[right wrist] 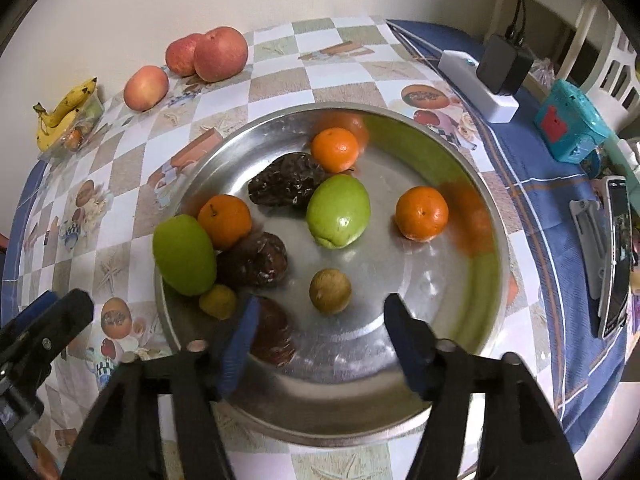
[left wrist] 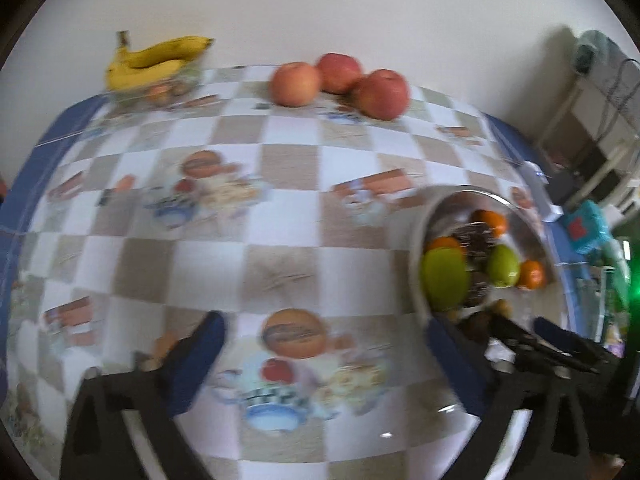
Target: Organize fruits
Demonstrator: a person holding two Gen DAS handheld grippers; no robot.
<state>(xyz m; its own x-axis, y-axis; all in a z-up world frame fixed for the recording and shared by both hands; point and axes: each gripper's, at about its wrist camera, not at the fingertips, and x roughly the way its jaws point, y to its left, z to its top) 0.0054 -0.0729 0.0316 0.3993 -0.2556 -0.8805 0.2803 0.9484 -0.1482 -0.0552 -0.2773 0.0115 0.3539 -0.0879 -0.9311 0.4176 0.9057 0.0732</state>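
Fruits lie in two groups on the checkered tablecloth (right wrist: 280, 76). In the right wrist view, a round metal tray (right wrist: 436, 292) fills the centre of the frame and holds most of them: three oranges (right wrist: 422, 213), two green fruits (right wrist: 338, 211), dark wrinkled fruits (right wrist: 285, 185) and a small brownish round fruit (right wrist: 330, 291). One green fruit leans on the left rim of the tray, touching an orange. The right gripper (right wrist: 320, 330) is at the bottom of this frame, above the near part of the tray; its two blue-padded fingers are spread wide apart and grasp nothing. In the upper left of the same frame three red apples (right wrist: 221, 54) rest on the cloth near the wall, and further left a bunch of bananas (right wrist: 64, 118) lies on a clear container. In the left wrist view, which is a little blurred, the left gripper (left wrist: 324, 364) is at the bottom over bare cloth, fingers also released and empty, with the tray at the lower right. A white power strip (right wrist: 478, 84) and a teal box (right wrist: 568, 122) are at the upper right.
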